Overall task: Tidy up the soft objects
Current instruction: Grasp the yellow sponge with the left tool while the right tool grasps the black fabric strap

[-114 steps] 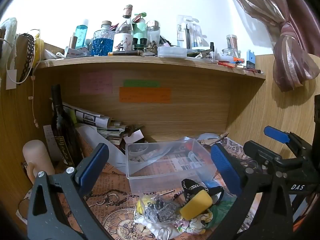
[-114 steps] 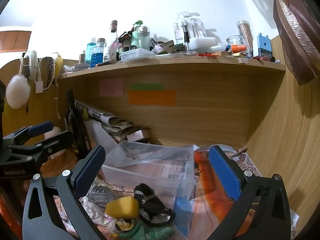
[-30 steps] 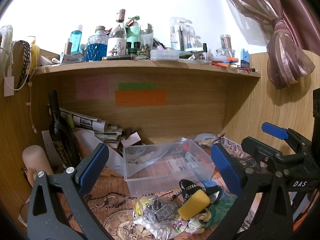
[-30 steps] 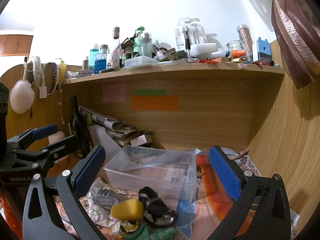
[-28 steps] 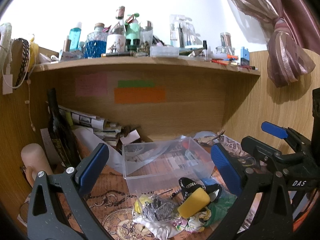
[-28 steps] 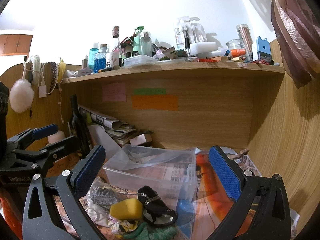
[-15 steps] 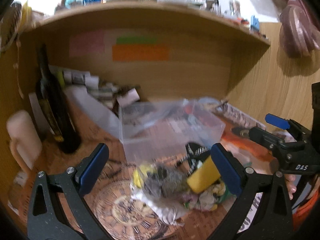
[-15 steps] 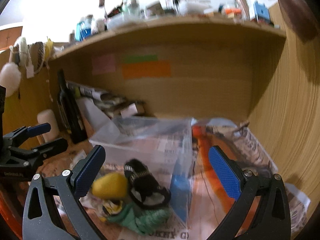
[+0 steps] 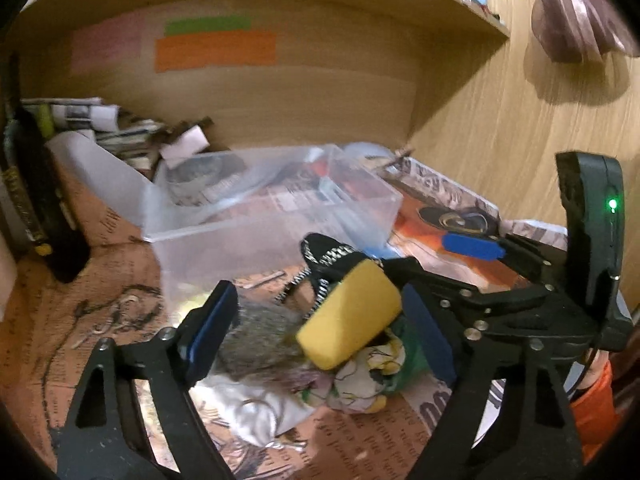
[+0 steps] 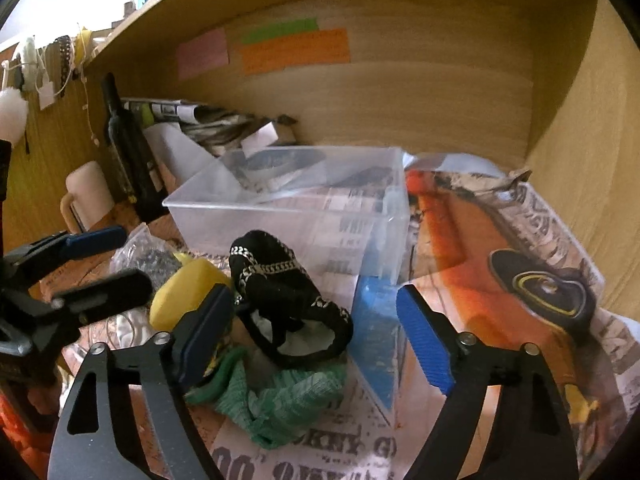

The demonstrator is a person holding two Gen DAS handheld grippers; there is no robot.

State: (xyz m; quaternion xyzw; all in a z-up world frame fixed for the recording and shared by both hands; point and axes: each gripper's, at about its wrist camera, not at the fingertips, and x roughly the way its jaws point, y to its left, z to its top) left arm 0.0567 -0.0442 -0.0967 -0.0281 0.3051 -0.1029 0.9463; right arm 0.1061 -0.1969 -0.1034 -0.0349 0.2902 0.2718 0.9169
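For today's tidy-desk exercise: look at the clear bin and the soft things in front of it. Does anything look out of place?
Yes. The bin holds none of the soft things; they lie heaped on the newspaper in front of it: a yellow sponge, a black headband and a green cloth. Both grippers, left and right, hang open over the heap.

A wooden desk surface [image 10: 100,272] inside a wood-panelled alcove is covered with printed newspaper sheets [image 10: 532,248]. On it, toward the far middle, sits a clear rectangular plastic bin [image 10: 288,216], with a dark glass bottle [image 10: 128,148] and a cream mug [image 10: 86,192] at the far left and a stack of folded papers [image 10: 200,116] along the back wall. Near the front lies a heap of soft items: a yellow sponge block [image 9: 350,314], a black chain-trimmed fabric piece [image 10: 280,292], a green knitted cloth [image 10: 288,404] and a blue flat sponge [image 10: 378,340] just right of them.
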